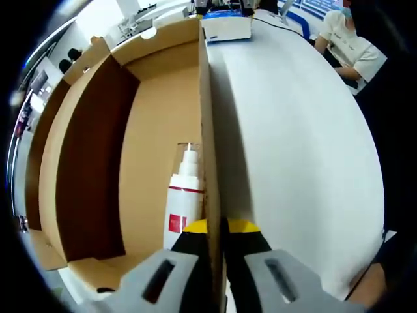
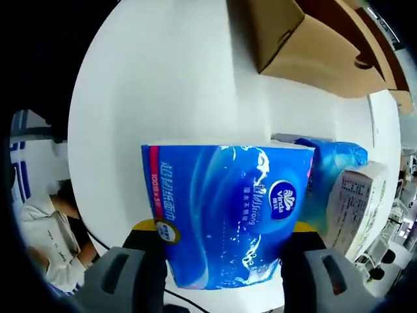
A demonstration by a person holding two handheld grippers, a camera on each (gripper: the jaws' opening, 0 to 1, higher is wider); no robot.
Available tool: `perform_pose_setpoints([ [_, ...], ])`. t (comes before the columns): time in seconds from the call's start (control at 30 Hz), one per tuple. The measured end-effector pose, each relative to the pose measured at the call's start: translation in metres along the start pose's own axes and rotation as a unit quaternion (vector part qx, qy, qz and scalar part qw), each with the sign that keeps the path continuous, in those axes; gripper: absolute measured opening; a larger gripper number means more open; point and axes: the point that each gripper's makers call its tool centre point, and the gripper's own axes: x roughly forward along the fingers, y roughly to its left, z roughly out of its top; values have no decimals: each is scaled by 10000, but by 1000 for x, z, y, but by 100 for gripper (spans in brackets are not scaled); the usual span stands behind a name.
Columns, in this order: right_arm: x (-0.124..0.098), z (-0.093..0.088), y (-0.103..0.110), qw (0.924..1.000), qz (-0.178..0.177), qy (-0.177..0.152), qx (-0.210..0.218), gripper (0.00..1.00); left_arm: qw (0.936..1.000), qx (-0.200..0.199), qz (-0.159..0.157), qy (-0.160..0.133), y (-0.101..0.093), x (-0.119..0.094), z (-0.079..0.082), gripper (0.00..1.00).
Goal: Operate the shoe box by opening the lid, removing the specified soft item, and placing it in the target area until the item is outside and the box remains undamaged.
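An open brown cardboard box [image 1: 150,130] lies on a white table [image 1: 300,130]. My left gripper [image 1: 217,238] is shut on the box's right wall, one jaw inside and one outside. A white bottle with a red label [image 1: 184,195] lies inside the box by that wall. In the right gripper view, my right gripper [image 2: 225,244] is shut on a blue soft tissue pack [image 2: 228,208] held above the white table [image 2: 176,72]. A corner of the cardboard box [image 2: 313,39] shows at the top right.
Another blue pack [image 2: 335,166] and a white printed carton [image 2: 355,205] lie to the right of the held pack. A white and blue box [image 1: 227,27] sits at the table's far end. A person in a white shirt [image 1: 348,45] sits beside the table.
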Motion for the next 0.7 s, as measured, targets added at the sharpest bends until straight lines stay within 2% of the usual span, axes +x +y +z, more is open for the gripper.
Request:
perform_pose_setpoints([
  [0.2, 7, -3, 0, 9999, 74, 95, -103, 71, 10000, 24, 2, 7, -3, 0, 0, 3],
  [0.6, 6, -3, -1, 10000, 2, -1, -97, 72, 10000, 32, 20, 21, -5, 0, -2, 3],
  [0.7, 6, -4, 1, 9997, 14, 23, -247, 72, 10000, 57, 20, 21, -6, 0, -2, 3],
])
